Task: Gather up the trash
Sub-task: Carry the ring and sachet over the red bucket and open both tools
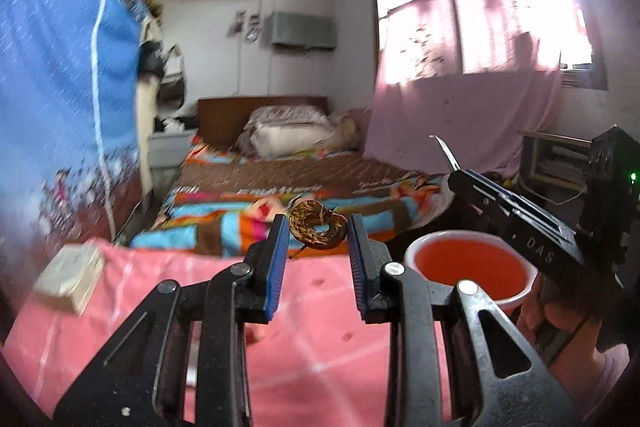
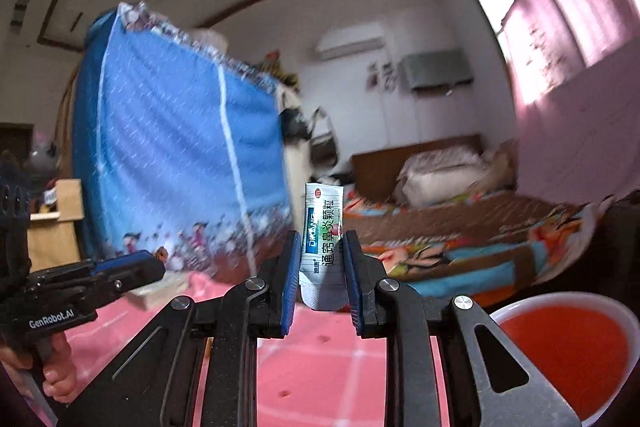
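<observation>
Both tongs hold trash above the pink tabletop (image 1: 312, 339).

The left tongs (image 1: 318, 227) grip a brown ring-shaped peel (image 1: 316, 225) between the blue pads, and the right tongs (image 2: 322, 247) are closed on a white sachet (image 2: 323, 227) that stands upright. A white bin (image 2: 624, 311) with a red inside is near, low at the right. Behind the tabletop is a bed (image 1: 280, 183), and far left a blue curtain (image 2: 172, 155).

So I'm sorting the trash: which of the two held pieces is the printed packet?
The white sachet with printed text, pinched upright in the right gripper. The left gripper holds a brown curled ring-shaped scrap instead.
</observation>
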Available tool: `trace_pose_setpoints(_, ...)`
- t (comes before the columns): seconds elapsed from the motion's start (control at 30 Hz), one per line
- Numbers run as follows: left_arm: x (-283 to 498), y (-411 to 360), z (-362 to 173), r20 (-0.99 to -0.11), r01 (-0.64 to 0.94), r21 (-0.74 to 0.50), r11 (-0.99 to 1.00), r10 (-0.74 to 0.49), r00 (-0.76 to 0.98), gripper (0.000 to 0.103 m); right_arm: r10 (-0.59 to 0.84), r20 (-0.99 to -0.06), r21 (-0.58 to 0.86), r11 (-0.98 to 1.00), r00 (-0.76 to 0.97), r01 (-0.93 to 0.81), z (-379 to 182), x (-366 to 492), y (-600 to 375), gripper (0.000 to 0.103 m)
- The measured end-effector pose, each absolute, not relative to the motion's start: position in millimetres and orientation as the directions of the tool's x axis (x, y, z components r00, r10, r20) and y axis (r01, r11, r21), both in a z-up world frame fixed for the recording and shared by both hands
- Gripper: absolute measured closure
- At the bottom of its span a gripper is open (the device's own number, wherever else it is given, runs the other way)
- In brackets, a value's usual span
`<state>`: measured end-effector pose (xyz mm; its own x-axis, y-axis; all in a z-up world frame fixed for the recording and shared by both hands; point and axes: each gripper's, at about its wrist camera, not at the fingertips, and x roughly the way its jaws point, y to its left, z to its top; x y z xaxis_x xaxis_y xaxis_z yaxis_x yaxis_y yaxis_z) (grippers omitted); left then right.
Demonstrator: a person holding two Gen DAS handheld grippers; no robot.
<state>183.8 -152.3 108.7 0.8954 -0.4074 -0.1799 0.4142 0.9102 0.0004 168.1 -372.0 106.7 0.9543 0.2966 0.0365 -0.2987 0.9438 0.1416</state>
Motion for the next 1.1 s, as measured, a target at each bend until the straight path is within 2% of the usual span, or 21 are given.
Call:
trace_pose_setpoints(0.27,197,-217,119,-0.161,0.538,0.05,0.841,-0.525,0.836,0.067,0.142,0.083,0.198,0.968,0.986,-0.156,107,155,-429,0.084)
trace_pose_setpoints(0.53,215,-281,111,-0.224,0.637,0.05,0.769,-0.613,0.758,0.067,0.004,0.038,0.276,0.961,0.999,-0.015,96,156,-479,0.084)
trace_pose_setpoints(0.7,230,-310,101,-0.294,0.669,0.017,0.743,-0.635,0.714,0.067,-0.064,-0.04,0.307,0.949,0.997,0.073,84,158,-500,0.084)
trace_pose_setpoints(1.1,264,-360,75,-0.459,0.682,-0.106,0.723,-0.644,0.612,0.067,-0.11,-0.201,0.385,0.905,0.973,0.182,61,168,-531,0.082)
